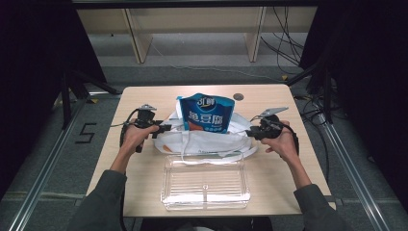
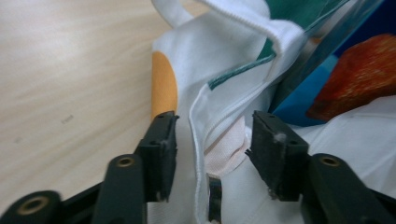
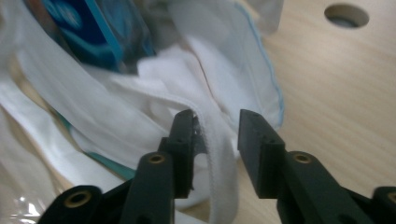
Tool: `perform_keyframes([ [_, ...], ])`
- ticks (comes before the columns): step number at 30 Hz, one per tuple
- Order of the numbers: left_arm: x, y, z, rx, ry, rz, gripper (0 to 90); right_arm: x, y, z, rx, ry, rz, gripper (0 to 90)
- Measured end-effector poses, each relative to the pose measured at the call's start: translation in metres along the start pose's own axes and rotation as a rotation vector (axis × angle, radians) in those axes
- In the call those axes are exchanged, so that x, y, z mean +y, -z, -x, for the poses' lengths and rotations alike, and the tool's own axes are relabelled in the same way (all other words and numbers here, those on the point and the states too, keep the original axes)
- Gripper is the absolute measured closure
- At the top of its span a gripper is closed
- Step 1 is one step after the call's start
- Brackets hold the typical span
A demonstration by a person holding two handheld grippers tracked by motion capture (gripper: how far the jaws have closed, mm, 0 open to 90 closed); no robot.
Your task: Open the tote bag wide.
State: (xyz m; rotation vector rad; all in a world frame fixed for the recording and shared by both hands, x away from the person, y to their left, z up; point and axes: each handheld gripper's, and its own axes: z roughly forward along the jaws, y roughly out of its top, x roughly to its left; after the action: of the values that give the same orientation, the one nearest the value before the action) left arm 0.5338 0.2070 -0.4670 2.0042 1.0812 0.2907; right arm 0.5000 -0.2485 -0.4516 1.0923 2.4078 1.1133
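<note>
A white cloth bag [image 1: 207, 142] lies slumped in the middle of the wooden table [image 1: 298, 163], with a blue snack pouch [image 1: 208, 113] standing up out of its mouth. My left gripper [image 1: 166, 128] is at the bag's left edge, and my right gripper [image 1: 249, 133] is at its right edge. In the left gripper view the jaws [image 2: 212, 140] stand apart, with the bag's stitched rim [image 2: 201, 112] loose between them and the pouch [image 2: 308, 93] beyond. In the right gripper view the jaws [image 3: 215, 135] are also apart around the bag's hem [image 3: 219, 154], which lies against one jaw.
A clear plastic tray [image 1: 205, 183] sits near the table's front edge, just in front of the bag. A round hole [image 1: 238, 96] is in the tabletop behind the pouch, also visible as the hole [image 3: 346, 15] in the right gripper view. Bare wood lies left and right of the bag.
</note>
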Motion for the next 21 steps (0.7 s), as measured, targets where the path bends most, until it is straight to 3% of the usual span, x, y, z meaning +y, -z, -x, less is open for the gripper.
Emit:
perform_keyframes([
  [1,0.0,0.0,0.0,0.0,0.0,0.0,47.6,0.0,0.0,0.0,0.0,0.0,0.0,65.6],
  [2,0.003,0.007,0.002,0.014,-0.002,0.022,47.6,0.002,0.005,-0.003,0.018,-0.031,0.003,63.0],
  [4,0.007,0.018,0.004,0.002,0.002,0.061,45.1,0.01,0.018,-0.003,0.033,0.009,0.034,60.9],
  [6,0.01,0.032,0.009,-0.021,-0.018,0.082,44.4,0.017,0.028,-0.01,0.077,0.013,0.085,59.0],
  [7,0.01,0.036,0.014,-0.044,-0.003,0.107,44.4,0.017,0.028,-0.01,0.077,0.013,0.085,59.0],
  [8,0.009,0.039,0.018,-0.073,-0.014,0.107,45.2,0.019,0.028,-0.016,0.101,0.003,0.087,58.9],
  [9,0.007,0.04,0.023,-0.113,-0.031,0.092,46.8,0.022,0.022,-0.026,0.142,0.033,0.069,59.3],
  [13,-0.002,0.03,0.036,-0.171,-0.079,0.035,48.6,0.024,0.006,-0.035,0.186,0.071,0.03,62.5],
  [14,-0.004,0.025,0.039,-0.174,-0.093,0.029,49.9,0.024,-0.002,-0.038,0.196,0.086,0.001,62.8],
  [18,-0.006,0.019,0.043,-0.195,-0.121,0.026,52.0,0.024,-0.011,-0.036,0.196,0.086,-0.011,63.1],
  [19,-0.006,0.017,0.044,-0.199,-0.134,0.022,54.1,0.023,-0.013,-0.036,0.216,0.079,-0.007,65.5],
  [20,-0.008,0.015,0.046,-0.191,-0.153,0.012,55.9,0.023,-0.013,-0.036,0.219,0.092,-0.011,67.6],
  [21,-0.008,0.013,0.046,-0.211,-0.183,0.014,61.9,0.022,-0.012,-0.036,0.224,0.119,-0.022,72.8],
])
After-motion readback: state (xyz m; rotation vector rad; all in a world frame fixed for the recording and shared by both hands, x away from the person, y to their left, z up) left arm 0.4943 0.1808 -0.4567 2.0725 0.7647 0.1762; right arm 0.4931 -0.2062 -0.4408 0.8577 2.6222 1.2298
